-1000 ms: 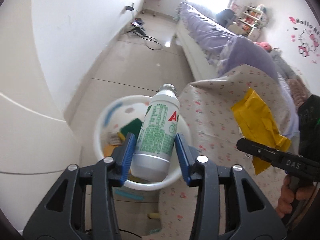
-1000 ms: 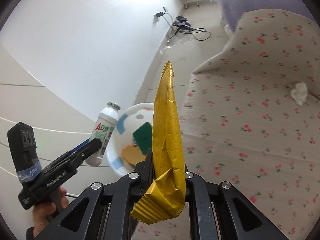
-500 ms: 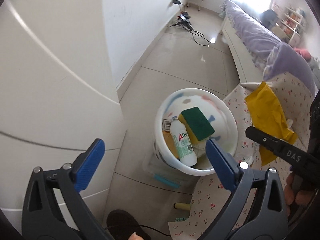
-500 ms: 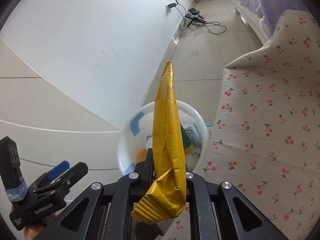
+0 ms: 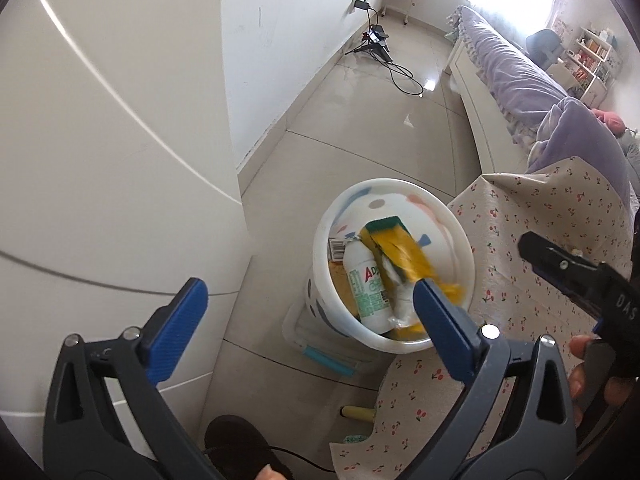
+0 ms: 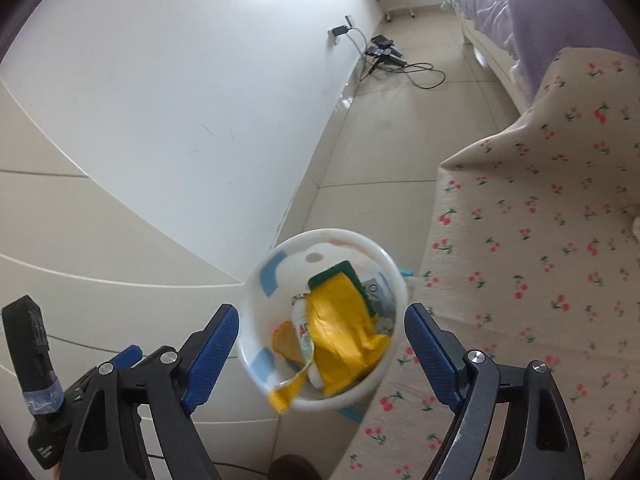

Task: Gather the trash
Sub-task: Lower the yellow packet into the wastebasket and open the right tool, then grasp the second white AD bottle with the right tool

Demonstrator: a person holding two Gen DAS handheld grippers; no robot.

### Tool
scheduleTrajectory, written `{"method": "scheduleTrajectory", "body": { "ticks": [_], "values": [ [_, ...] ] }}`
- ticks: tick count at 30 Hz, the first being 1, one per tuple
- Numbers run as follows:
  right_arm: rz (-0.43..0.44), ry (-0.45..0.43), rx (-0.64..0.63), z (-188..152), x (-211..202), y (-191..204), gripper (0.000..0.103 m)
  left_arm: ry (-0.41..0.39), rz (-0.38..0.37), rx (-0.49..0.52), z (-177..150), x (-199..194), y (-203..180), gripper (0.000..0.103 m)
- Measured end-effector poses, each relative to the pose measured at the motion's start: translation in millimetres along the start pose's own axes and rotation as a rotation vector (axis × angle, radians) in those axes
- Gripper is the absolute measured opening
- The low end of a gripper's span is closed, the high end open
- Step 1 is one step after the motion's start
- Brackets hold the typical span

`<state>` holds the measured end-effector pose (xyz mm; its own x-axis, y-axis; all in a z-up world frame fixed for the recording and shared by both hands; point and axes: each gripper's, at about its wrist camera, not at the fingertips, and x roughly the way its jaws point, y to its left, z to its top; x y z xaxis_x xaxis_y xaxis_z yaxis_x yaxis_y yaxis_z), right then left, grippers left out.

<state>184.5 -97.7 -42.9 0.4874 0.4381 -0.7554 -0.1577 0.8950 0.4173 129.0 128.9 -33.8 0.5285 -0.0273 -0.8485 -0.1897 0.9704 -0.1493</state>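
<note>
A white trash bin [image 5: 460, 240] stands on the floor beside the table. In it lie a white bottle with green print [image 5: 366, 280], a green sponge [image 5: 384, 225] and a yellow wrapper [image 5: 404, 254]. My left gripper [image 5: 312, 326] is open and empty above the bin's left side. My right gripper [image 6: 322, 346] is open and empty directly above the bin [image 6: 256, 344]; the yellow wrapper [image 6: 340, 336] lies inside below it, over the bottle [image 6: 301, 330] and sponge [image 6: 348, 274].
A table with a cherry-print cloth [image 5: 560, 240] [image 6: 540, 260] is right of the bin. A white wall and cabinet [image 5: 100, 160] are on the left. Cables [image 5: 400, 74] lie on the tiled floor; a bed [image 5: 520, 80] stands beyond.
My left gripper opened and dropped the bottle into the bin. My right gripper moved over the bin, opened and let the yellow wrapper fall in.
</note>
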Motion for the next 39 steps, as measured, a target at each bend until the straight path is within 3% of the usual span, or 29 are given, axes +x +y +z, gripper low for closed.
{"method": "scheduleTrajectory", "body": {
  "ticks": [15,31,35,39],
  "values": [
    [-0.164,-0.065,0.003,-11,-80,-31,0.087,0.002,-0.092,0.093,-14,-9,-35,0.102],
    [-0.323,-0.150,0.068,-51,-154,-104,0.093,-0.004,-0.193,0.216,-29,-18,-102,0.102],
    [-0.404,-0.192,0.114,-56,-169,-127,0.103,-0.008,-0.206,0.244,-32,-18,-121,0.102],
    [-0.520,-0.241,0.132,-62,-184,-146,0.103,-0.008,-0.216,0.278,-34,-17,-138,0.102]
  ]
}}
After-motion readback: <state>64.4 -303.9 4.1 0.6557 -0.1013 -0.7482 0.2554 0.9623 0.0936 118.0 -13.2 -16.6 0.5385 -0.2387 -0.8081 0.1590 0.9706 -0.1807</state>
